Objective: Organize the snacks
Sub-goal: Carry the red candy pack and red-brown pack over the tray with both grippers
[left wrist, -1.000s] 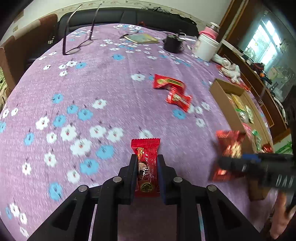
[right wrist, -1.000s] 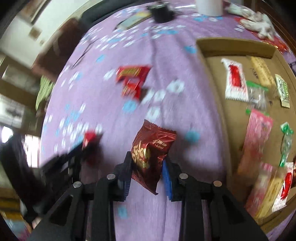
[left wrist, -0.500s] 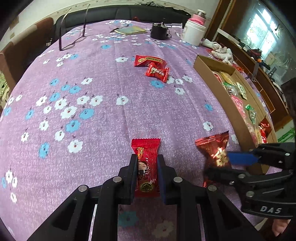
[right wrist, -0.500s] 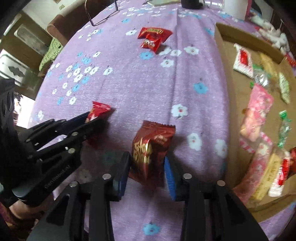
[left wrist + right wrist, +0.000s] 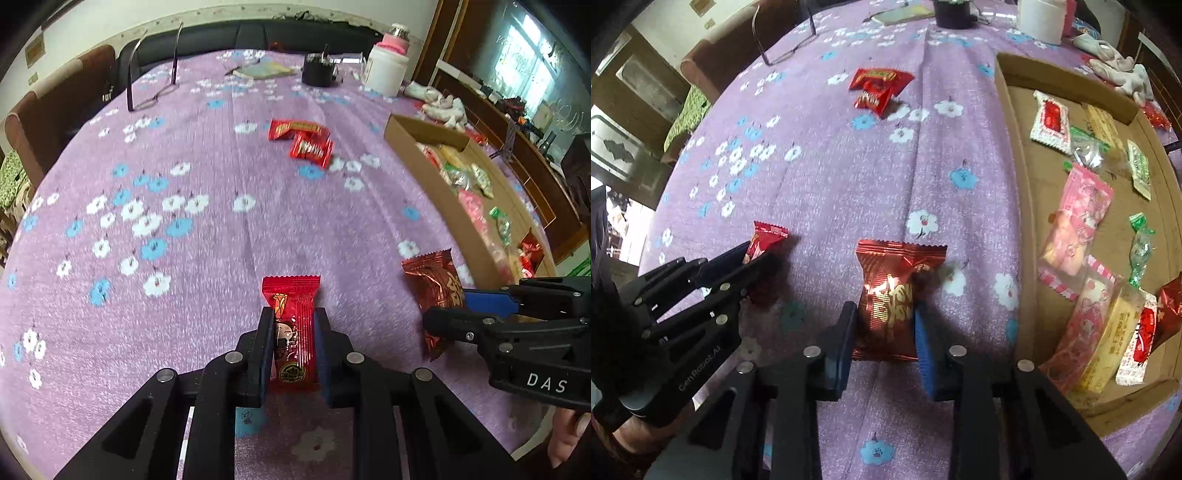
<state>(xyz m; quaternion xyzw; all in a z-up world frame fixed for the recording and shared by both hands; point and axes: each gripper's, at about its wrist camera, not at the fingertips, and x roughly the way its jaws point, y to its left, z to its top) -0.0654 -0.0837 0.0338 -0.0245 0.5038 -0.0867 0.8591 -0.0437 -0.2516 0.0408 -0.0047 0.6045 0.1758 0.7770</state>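
My left gripper (image 5: 291,321) is shut on a long red snack packet (image 5: 291,332), held above the purple flowered tablecloth. My right gripper (image 5: 886,314) is shut on a dark red foil snack bag (image 5: 894,291). In the left wrist view the right gripper (image 5: 447,306) sits to the right with its foil bag (image 5: 436,284). In the right wrist view the left gripper (image 5: 753,254) sits to the left with its red packet (image 5: 764,238). Two more red packets (image 5: 303,138) lie on the cloth further back, also in the right wrist view (image 5: 875,86).
A flat cardboard box (image 5: 1012,122) with several snacks lies along the right side, also in the left wrist view (image 5: 417,162). At the far end stand a white jar (image 5: 384,70), a black cup (image 5: 317,72), a booklet and eyeglasses (image 5: 151,85). Chairs ring the table.
Both grippers have pulled back toward the near edge with their packets still held. The right gripper has swung round so it sits level beside the left one.
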